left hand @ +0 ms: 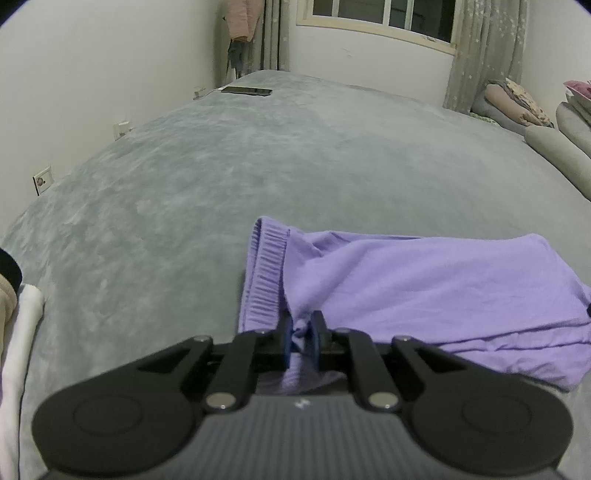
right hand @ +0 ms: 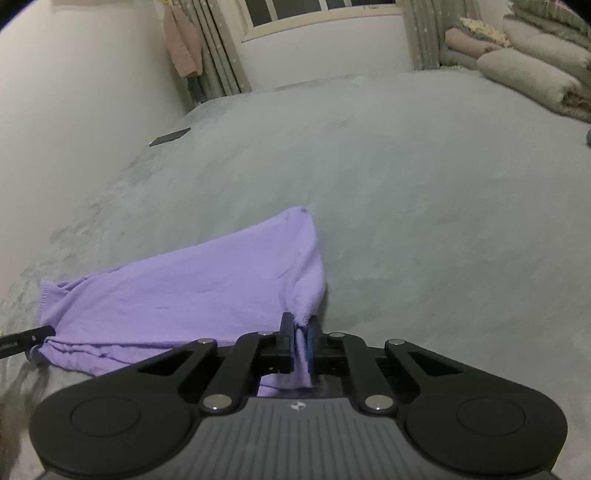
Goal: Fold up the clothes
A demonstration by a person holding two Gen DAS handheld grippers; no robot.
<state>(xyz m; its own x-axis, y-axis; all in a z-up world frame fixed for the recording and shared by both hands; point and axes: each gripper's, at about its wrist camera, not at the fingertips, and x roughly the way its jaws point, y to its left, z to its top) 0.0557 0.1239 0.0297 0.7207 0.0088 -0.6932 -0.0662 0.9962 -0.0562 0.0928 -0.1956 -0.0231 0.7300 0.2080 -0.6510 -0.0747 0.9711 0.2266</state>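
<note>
1. A lilac knitted garment [left hand: 424, 291] lay partly folded on the near part of a grey plush bed cover [left hand: 229, 173], its ribbed hem [left hand: 264, 277] turned up at the left end in the left wrist view.
2. The left gripper [left hand: 302, 341] was nearly closed, its blue pads [left hand: 288, 341] pinching a bunched fold of the lilac fabric just beside the ribbed hem.
3. The right gripper [right hand: 300, 341] was nearly closed on the garment's opposite end, a thin strip of lilac cloth caught between its jaws and hanging down behind them.
4. In the right wrist view, the garment [right hand: 192, 291] stretched away to the left, where a black fingertip of the left gripper [right hand: 26, 338] met its far edge.
5. A dark phone [left hand: 246, 91] lay flat at the far edge of the bed, close to the wall.
6. Rolled and stacked bedding [right hand: 532, 70] sat at the far right of the bed.
7. A pink jacket [right hand: 183, 46] hung beside the grey curtains [right hand: 218, 55] below the window [left hand: 384, 16].
8. White cloth [left hand: 20, 350] lay at the left edge of the left wrist view; what kind could not be determined.
</note>
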